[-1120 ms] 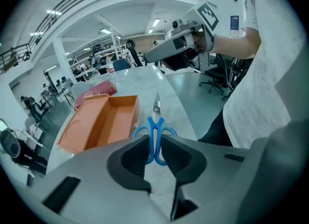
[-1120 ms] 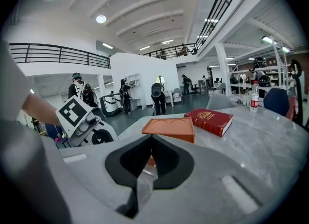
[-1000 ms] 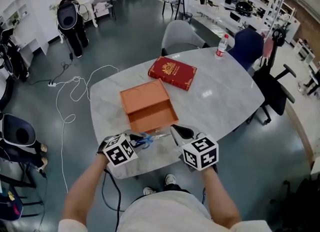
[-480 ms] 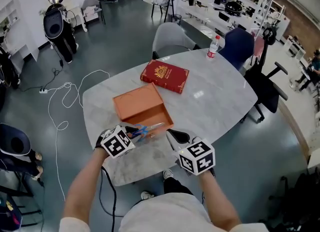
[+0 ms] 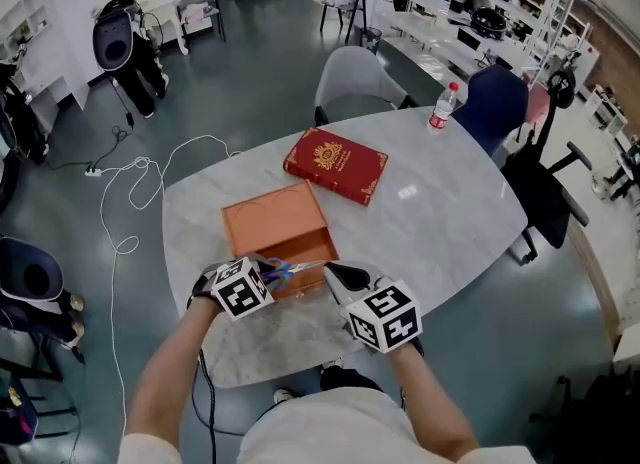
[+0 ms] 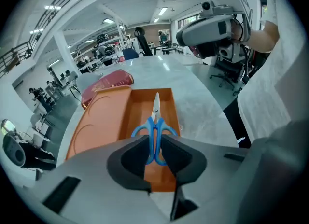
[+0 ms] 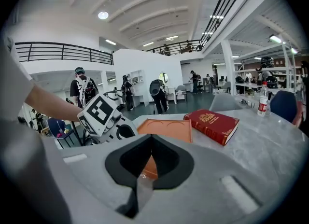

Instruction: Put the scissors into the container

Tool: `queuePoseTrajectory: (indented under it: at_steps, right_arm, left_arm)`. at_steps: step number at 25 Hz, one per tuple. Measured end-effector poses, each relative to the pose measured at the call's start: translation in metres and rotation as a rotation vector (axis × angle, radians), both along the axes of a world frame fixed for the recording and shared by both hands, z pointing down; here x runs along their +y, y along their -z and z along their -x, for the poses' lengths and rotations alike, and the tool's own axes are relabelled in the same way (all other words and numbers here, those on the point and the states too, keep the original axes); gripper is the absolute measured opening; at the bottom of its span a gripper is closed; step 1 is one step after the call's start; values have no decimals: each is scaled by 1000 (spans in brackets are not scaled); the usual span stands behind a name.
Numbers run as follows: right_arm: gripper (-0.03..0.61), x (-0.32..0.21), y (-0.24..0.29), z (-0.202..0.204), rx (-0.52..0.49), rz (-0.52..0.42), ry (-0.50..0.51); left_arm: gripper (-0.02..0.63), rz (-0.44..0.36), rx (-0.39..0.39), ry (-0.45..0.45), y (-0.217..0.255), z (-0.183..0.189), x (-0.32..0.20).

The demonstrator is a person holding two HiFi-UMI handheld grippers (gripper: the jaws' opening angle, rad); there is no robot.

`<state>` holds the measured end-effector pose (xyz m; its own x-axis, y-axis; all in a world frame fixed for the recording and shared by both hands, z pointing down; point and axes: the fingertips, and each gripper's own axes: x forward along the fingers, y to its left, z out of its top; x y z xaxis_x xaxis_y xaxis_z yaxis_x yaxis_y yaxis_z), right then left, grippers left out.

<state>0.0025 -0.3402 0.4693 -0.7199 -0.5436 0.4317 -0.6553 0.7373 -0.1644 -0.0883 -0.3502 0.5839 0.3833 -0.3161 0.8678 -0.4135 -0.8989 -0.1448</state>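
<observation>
At near edge of marble table (image 5: 440, 202), left gripper (image 6: 154, 153) clamps blue handles of scissors (image 6: 155, 124), blades pointing out over open tray of orange container (image 6: 124, 121); right gripper (image 7: 150, 162) alongside, jaws together, empty; red book (image 5: 336, 164) beyond container

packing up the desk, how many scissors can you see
1. The blue-handled scissors are gripped in the left tool, over the open orange container. No other pair shows; one could be hidden.
</observation>
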Motion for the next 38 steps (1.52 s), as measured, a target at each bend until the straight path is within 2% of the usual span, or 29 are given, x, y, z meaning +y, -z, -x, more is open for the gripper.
queuePoseTrajectory:
  at_steps: [8, 17, 24, 33, 38]
  right_arm:
    - [5, -29, -10, -5, -6, 28, 36]
    - [5, -45, -20, -11, -17, 55, 44]
    - [5, -48, -24, -12, -18, 61, 48]
    - [5, -49, -25, -13, -19, 63, 44]
    - [5, -45, -26, -13, -18, 62, 39]
  left_arm:
    - [77, 72, -50, 27, -26, -7, -13]
    - [77, 134, -65, 57, -42, -12, -21]
    - [77, 153, -72, 70, -50, -12, -24]
    - [78, 151, -134, 29, -58, -12, -22]
    - [80, 148, -122, 35, -56, -11, -23]
